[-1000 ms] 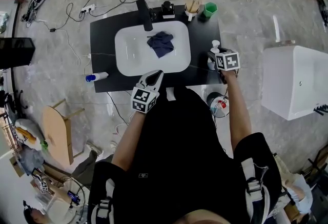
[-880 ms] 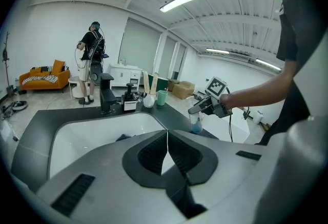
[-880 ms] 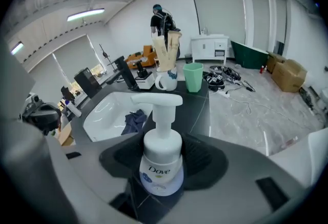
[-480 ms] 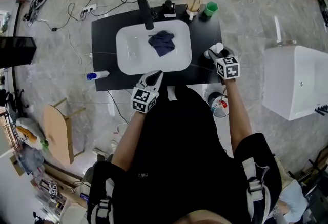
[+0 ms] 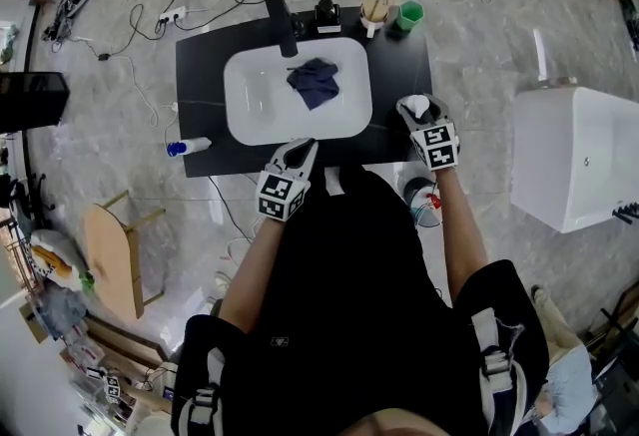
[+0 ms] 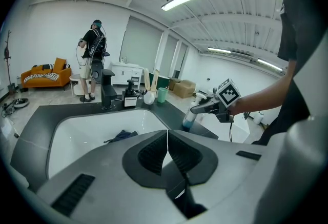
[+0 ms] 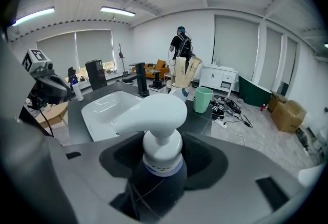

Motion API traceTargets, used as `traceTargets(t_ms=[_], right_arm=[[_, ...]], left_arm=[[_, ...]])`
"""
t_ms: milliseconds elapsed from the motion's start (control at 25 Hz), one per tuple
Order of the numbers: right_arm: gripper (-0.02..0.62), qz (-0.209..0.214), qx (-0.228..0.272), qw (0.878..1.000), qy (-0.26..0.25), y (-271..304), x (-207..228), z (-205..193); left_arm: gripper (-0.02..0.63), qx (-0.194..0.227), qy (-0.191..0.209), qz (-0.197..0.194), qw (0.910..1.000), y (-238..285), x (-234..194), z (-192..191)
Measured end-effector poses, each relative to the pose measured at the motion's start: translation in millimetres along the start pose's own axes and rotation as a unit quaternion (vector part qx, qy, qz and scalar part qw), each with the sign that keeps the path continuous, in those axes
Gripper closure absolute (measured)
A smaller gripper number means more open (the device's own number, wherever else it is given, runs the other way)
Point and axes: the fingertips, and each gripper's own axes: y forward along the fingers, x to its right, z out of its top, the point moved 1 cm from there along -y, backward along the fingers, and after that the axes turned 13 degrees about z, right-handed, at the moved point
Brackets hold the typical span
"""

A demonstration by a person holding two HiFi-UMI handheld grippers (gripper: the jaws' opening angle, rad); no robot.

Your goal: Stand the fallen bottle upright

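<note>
The right gripper (image 7: 161, 164) is clamped on the bottle (image 7: 158, 115), its grey moulded jaws spread wide around the shoulder just under the collar. The bottle has a smooth, glossy white pump head with a long rounded spout pointing left in the right gripper view, a short white neck, and a dark blue, slightly see-through body. A thin pale band with small print runs around the collar, too blurred to read. From the left gripper view the bottle leans, pump end towards the right gripper, with its bluish base low over the front right corner of the counter (image 5: 200, 75); whether the base touches the top cannot be told.

The left gripper (image 6: 167, 141) is closed with nothing in it, its dark ribbed pads (image 6: 152, 153) meeting along a thin seam. It hovers over the front rim of the sink (image 5: 260, 110).

The counter is flat, matt and black. The sink set into it is a white, glossy rounded rectangle, with a crumpled dark blue cloth (image 5: 315, 83) lying inside. A black, square-edged faucet (image 5: 282, 25) stands behind the sink. A green cup (image 5: 408, 18) stands at the back right corner. A white spray bottle (image 5: 188, 148) with a blue cap lies at the counter's left edge.
</note>
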Motion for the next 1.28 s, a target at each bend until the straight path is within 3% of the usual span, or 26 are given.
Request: traceTargets(t_ms=[760, 1040, 1280], right_arm=[[0.276, 0.008, 0.006, 1.0, 0.012, -6, -5, -10], [0.275, -0.005, 0.038, 0.999, 0.022, -20, -13, -12], [0.277, -0.044, 0.05, 0.997, 0.047, -37, -23, -17]], left_arm=[[0.589, 0.004, 0.005, -0.005, 1.0, 12, -1, 10], [0.589, 0.011, 0.0, -0.001, 0.9999, 11, -11, 12], [0.589, 0.017, 0.005, -0.012, 0.9998, -3, -18, 10]])
